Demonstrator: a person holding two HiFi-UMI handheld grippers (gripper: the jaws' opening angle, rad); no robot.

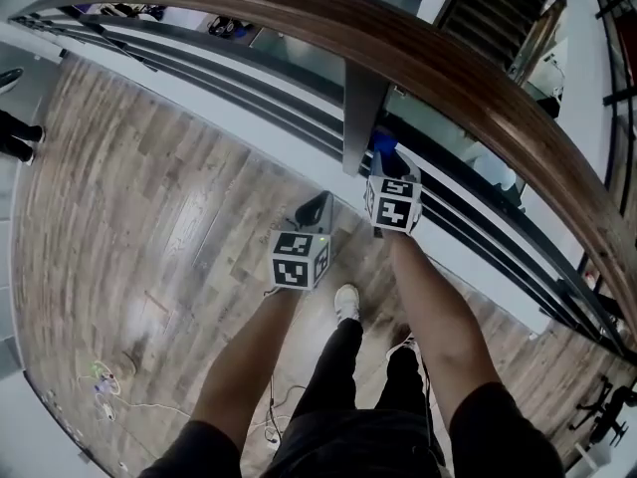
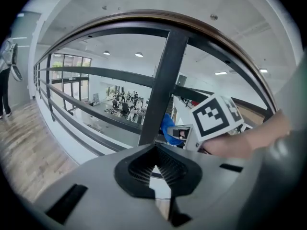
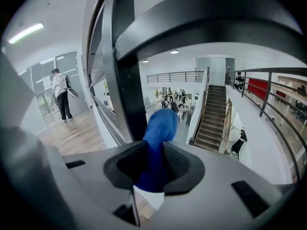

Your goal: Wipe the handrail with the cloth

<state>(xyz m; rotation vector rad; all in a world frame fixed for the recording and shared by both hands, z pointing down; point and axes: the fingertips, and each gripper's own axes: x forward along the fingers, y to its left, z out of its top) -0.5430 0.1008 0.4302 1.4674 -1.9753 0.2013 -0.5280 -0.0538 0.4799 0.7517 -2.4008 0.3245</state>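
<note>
We record the blue cloth (image 3: 156,147) clamped between the jaws of the right gripper (image 3: 153,169), its free end standing up past them. The cloth sits just beside the dark upright post (image 1: 363,118), below the curved wooden handrail (image 1: 428,63); we see no contact with the rail. The left gripper (image 2: 156,169) is to the left over the wooden floor (image 1: 149,217), its jaws together with nothing between them.
</note>
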